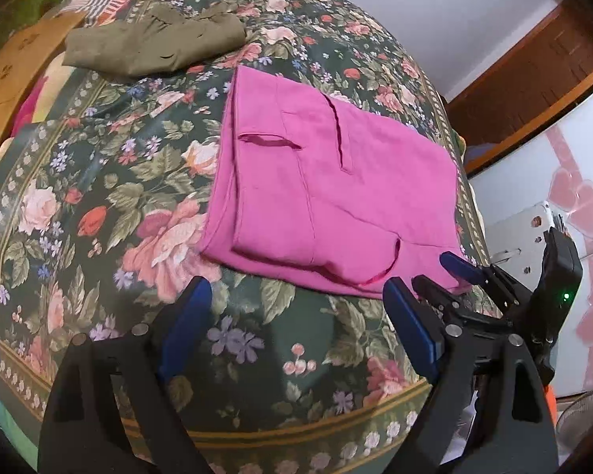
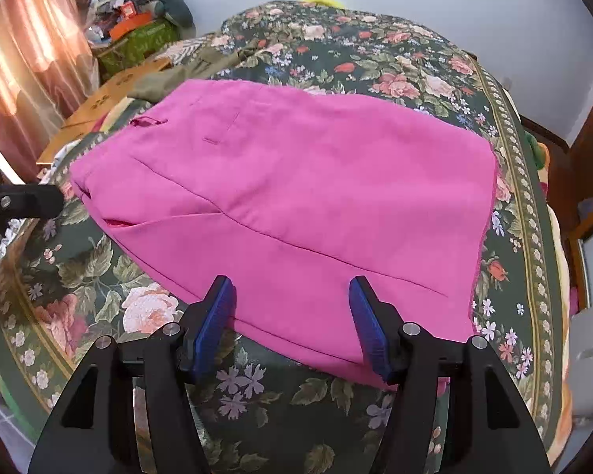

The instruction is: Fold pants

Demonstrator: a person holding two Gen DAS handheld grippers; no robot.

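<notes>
Pink pants (image 1: 336, 197): folded into a flat block on the floral bedspread (image 1: 110, 205), toward its right side; in the right wrist view they (image 2: 296, 205) fill the middle, with a pocket slit and a belt loop showing.
Left hand-held gripper (image 1: 296, 296): jaws apart, nothing between them, over bare bedspread just short of the pants' near edge.
Right hand-held gripper (image 2: 292, 300): jaws apart, blue pads on either side of the pants' near edge; contact with the cloth cannot be told. It (image 1: 454, 272) also shows in the left wrist view at the pants' near right corner.
Olive garment (image 1: 154, 43): folded, at the far left of the bedspread, apart from the pink pants.
Cardboard box (image 1: 16, 63): beside the bed on the left.
Curtain (image 2: 27, 51): pink, far left.
</notes>
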